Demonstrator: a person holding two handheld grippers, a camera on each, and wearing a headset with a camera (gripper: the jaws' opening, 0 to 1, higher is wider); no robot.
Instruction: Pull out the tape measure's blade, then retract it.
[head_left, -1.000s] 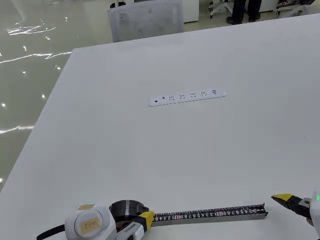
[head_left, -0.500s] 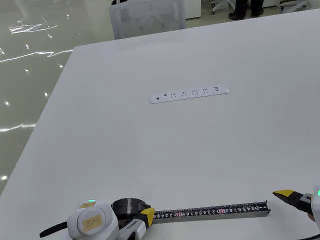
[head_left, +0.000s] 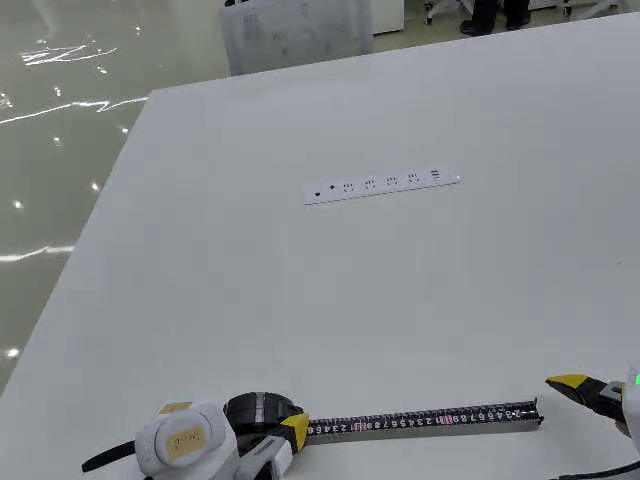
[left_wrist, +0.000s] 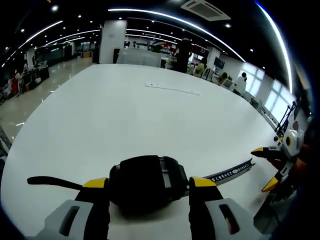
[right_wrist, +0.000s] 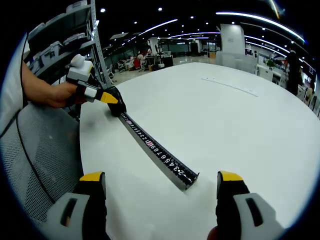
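Left gripper (left_wrist: 150, 183) seemingly clamped; right gripper (right_wrist: 160, 176) jaws apart.

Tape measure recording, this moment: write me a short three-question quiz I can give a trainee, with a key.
1. True or false: the yellow-tipped right tool is shut on the tip of the black numbered blade.
2. Which does the yellow-tipped left tool clamp? A. a red screwdriver B. the black tape measure case C. nothing
3. Fill in: farther along the white table, beyond the blade, lies a long white ____.
Key: 1 false: its jaws stand open, with the tip lying between them untouched. 2 B. 3 power strip.
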